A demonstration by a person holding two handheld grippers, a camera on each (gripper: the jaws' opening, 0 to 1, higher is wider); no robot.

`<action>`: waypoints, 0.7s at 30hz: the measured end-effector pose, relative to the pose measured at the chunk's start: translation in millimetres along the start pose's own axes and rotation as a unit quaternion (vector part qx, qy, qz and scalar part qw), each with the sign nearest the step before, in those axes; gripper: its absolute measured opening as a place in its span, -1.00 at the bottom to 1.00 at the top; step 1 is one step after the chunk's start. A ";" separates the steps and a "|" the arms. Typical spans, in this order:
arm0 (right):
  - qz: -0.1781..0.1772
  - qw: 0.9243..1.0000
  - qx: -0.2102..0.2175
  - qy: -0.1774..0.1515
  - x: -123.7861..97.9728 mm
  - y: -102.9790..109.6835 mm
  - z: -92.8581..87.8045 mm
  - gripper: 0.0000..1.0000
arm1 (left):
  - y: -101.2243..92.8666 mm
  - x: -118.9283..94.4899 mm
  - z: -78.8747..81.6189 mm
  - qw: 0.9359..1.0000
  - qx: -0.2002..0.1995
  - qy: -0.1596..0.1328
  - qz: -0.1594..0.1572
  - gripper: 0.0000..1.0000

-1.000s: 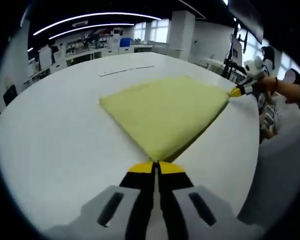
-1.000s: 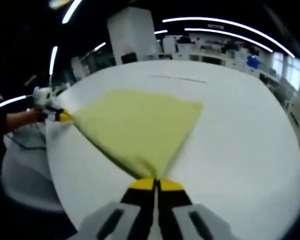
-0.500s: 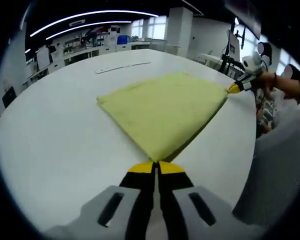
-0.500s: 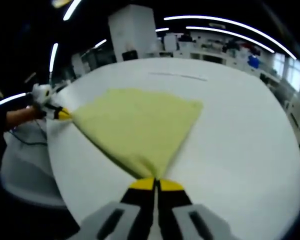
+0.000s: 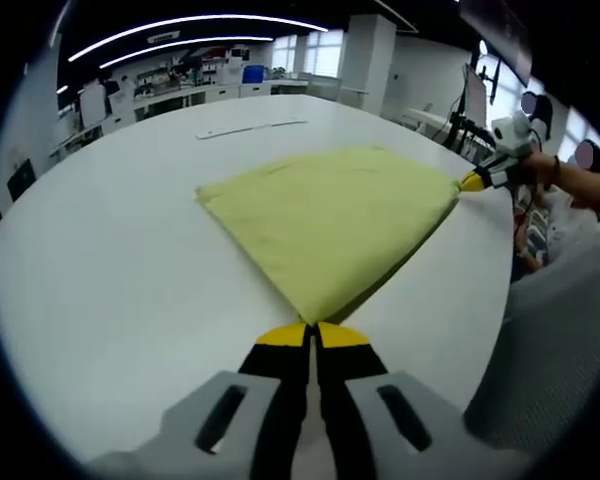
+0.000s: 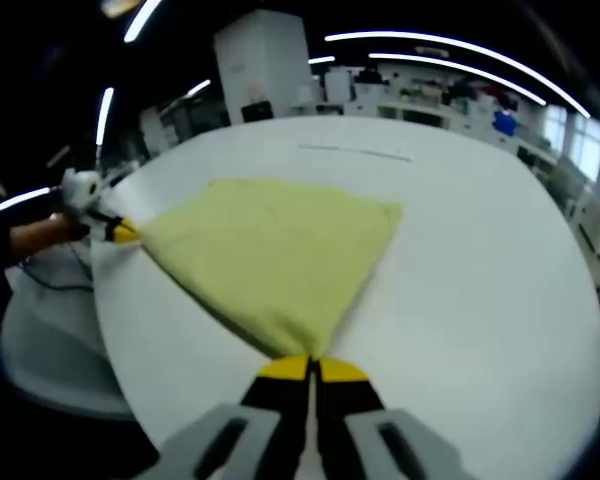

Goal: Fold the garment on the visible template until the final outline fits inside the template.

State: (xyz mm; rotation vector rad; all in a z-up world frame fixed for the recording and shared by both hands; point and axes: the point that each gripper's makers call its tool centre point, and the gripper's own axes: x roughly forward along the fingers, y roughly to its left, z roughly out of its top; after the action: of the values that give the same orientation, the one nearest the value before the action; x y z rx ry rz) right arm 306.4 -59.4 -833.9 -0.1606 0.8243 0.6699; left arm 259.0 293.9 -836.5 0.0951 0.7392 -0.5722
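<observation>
A pale yellow garment lies folded flat on the white table, stretched between two corners. My left gripper is shut on its near corner in the left gripper view. The right gripper comes in at the far right of that view, pinching the opposite corner, with a hand behind it. In the right gripper view the same garment spreads ahead of my right gripper, which is shut on its near corner. The left gripper holds the far left corner there. I cannot make out any template outline under the cloth.
A thin light strip lies on the table beyond the garment. The table's near edge runs close to both held corners. Benches and shelves stand in the lab behind, and a white pillar.
The garment stays stretched between the two shut grippers. Both views have shifted slightly; the cloth looks a little flatter on the table.
</observation>
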 end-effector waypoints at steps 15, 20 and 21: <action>-0.019 1.000 0.006 -0.009 -2.3 -1.7 8.4 -0.49 | 1.7 -1.4 -0.1 1.000 -0.028 0.000 0.013 -0.78; -0.016 1.000 0.009 -0.020 -5.3 4.6 20.3 -0.12 | -0.7 -4.9 5.4 0.999 -0.042 -0.010 0.016 -0.54; -0.015 1.000 0.009 -0.022 -5.3 5.3 22.2 -0.04 | -1.1 -5.3 6.5 0.999 -0.045 -0.011 0.015 -0.49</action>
State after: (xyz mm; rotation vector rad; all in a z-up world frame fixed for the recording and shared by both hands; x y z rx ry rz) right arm 314.4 -49.3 -814.4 -0.1411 0.7840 0.6360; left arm 259.2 293.6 -828.1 0.0167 0.7399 -0.5093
